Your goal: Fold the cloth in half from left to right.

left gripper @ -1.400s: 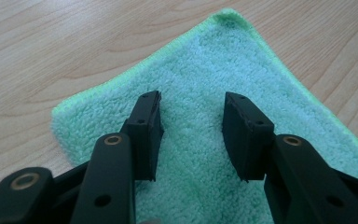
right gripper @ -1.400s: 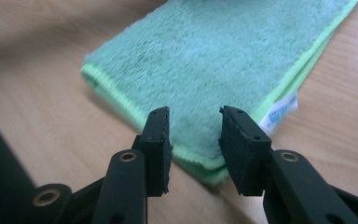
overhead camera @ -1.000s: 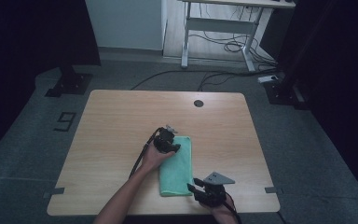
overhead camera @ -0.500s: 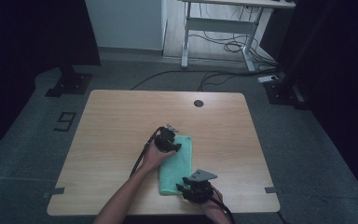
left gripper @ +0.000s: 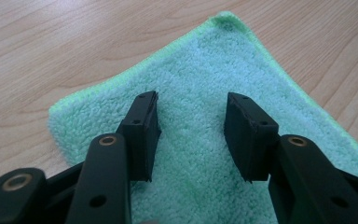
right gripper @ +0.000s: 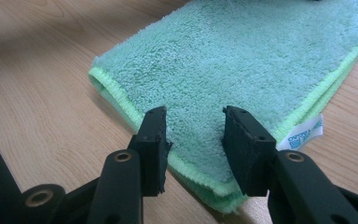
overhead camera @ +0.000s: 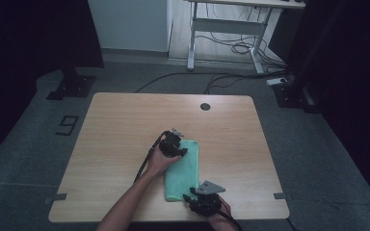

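Note:
A folded mint-green towel point(overhead camera: 183, 171) lies flat on the wooden table point(overhead camera: 125, 125), near its front edge. My left gripper point(overhead camera: 177, 150) rests over the towel's far end, open, with the terry cloth point(left gripper: 205, 154) spread under and between its jaws. My right gripper point(overhead camera: 195, 198) hovers at the towel's near end, open, its jaws straddling the hemmed near edge point(right gripper: 193, 135). A white care label point(right gripper: 303, 133) sticks out from the towel's side seam beside the right jaw.
A round cable hole point(overhead camera: 204, 106) sits near the table's far edge. Bare wood extends left and right of the towel. Beyond the table stand a white desk frame point(overhead camera: 226, 29), floor cables and dark stands.
The right gripper has moved left and forward along the table's front edge up to the towel's near end. The left gripper has stayed on the towel's far end.

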Tool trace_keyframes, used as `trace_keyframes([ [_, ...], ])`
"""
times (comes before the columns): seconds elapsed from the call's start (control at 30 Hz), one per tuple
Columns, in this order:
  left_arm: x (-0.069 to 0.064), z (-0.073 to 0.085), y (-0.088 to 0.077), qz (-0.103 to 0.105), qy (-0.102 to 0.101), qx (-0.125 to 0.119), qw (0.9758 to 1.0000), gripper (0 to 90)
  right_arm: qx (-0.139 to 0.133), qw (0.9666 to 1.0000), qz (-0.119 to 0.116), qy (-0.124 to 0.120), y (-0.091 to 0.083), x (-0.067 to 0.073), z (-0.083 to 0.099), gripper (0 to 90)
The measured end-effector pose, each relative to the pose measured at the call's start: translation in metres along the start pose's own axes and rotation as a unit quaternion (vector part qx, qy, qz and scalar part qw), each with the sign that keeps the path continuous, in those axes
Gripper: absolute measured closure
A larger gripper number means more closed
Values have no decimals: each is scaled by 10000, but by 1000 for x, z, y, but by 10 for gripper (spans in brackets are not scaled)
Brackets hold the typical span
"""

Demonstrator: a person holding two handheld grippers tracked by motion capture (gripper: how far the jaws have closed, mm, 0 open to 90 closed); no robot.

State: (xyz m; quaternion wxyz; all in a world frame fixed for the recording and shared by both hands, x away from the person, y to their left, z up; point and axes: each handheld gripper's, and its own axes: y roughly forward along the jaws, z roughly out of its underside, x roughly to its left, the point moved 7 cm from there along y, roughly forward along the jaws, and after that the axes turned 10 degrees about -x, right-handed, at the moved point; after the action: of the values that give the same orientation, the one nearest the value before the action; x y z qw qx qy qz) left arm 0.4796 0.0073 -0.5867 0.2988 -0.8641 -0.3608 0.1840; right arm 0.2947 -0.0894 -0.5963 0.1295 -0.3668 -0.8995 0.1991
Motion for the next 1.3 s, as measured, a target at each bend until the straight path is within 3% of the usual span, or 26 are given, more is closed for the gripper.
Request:
trace_keyframes([
  [0.13, 6, -4, -7, 64, -157, -134, 9998, 528, -48, 9995, -156, 276, 0, -3, -2, 561],
  [0.27, 14, -9, -25, 34, -202, -359, 9991, 514, -253, 9991, -20, 346, -3, -11, -9, 547],
  [0.4, 24, -7, -43, -98, -181, -436, 9988, 491, -392, 9982, 100, 434, -4, -22, -17, 542],
  [0.63, 34, 0, -63, -142, -258, -522, 9982, 469, -405, 9980, 271, 405, 2, -36, -25, 531],
  [0.93, 39, 8, -74, -127, -309, -561, 9979, 459, -448, 9975, 404, 380, 13, -56, -37, 529],
  [1.3, 46, 14, -80, -149, -400, -574, 9974, 457, -359, 9975, 501, 345, 25, -68, -42, 525],
])
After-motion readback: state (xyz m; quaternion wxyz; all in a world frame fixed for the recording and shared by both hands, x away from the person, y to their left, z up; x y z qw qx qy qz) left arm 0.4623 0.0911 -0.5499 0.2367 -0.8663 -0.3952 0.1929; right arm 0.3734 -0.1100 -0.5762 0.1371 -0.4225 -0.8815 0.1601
